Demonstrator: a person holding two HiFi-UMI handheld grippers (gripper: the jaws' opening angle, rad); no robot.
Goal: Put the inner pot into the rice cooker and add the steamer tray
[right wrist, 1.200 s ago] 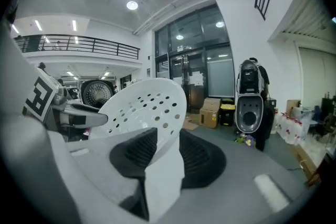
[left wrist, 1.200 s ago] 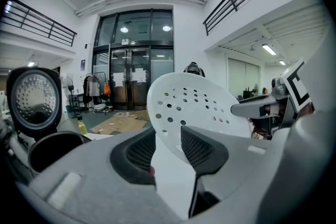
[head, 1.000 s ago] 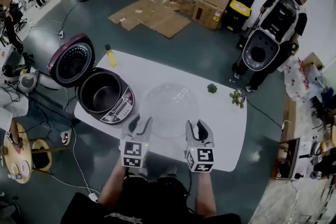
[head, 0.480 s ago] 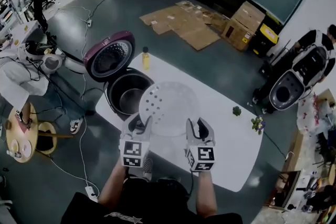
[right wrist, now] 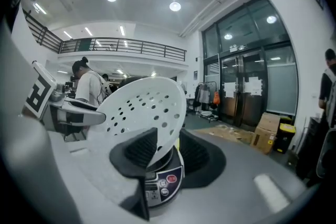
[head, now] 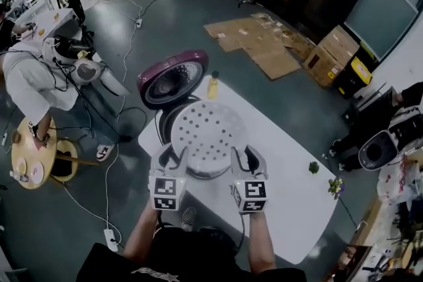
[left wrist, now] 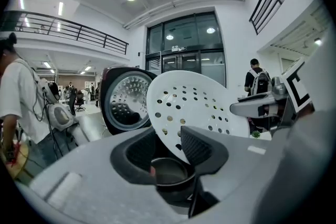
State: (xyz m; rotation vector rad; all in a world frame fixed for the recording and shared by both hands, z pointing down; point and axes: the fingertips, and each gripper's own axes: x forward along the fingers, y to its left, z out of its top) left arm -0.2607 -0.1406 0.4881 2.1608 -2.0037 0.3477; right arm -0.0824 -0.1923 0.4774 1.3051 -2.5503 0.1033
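Left gripper [head: 170, 156] and right gripper [head: 248, 158]: each is clamped on the near rim of the steamer tray [head: 206, 135], one on either side, so that it is held balanced. The tray is placed just ahead of the jaws, over the open rice cooker [head: 163, 123], with the inner pot [left wrist: 169, 170] seated beneath. Lowering is judged outstanding.

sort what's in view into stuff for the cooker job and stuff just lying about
For the job: tray, gripped at its rim by left tongs and right tongs; cooker, lid up; inner pot inside it.

Lying about: bottle, plant and flowers on the table; cardboard on the floor.
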